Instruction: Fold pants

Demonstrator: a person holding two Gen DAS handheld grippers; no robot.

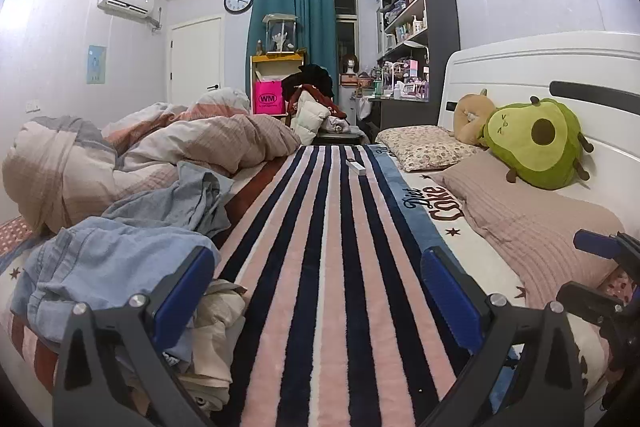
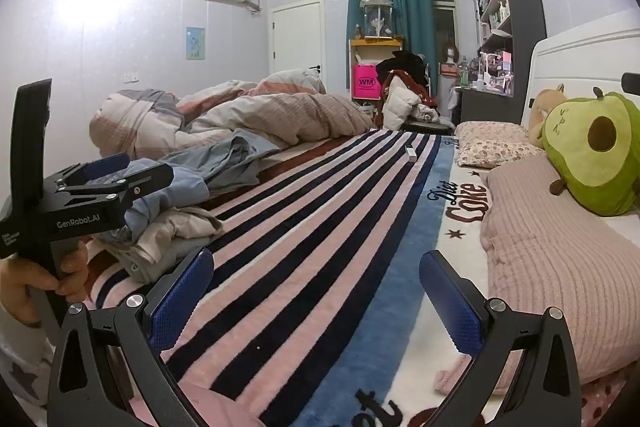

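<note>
Crumpled light-blue denim pants (image 1: 120, 251) lie in a heap on the left of the bed, over a cream garment (image 1: 216, 311); they also show in the right wrist view (image 2: 192, 179). My left gripper (image 1: 320, 291) is open and empty, its left finger beside the heap. It also shows from the side in the right wrist view (image 2: 108, 171). My right gripper (image 2: 316, 299) is open and empty over the striped blanket (image 2: 320, 211), to the right of the pants. Its blue pads show at the right edge of the left wrist view (image 1: 592, 247).
A rumpled duvet (image 1: 160, 143) lies behind the pants. Pillows (image 1: 532, 223) and an avocado plush (image 1: 536, 139) line the white headboard on the right. A small white box (image 1: 355, 166) lies far along the blanket. Shelves and a clothes pile stand beyond the bed.
</note>
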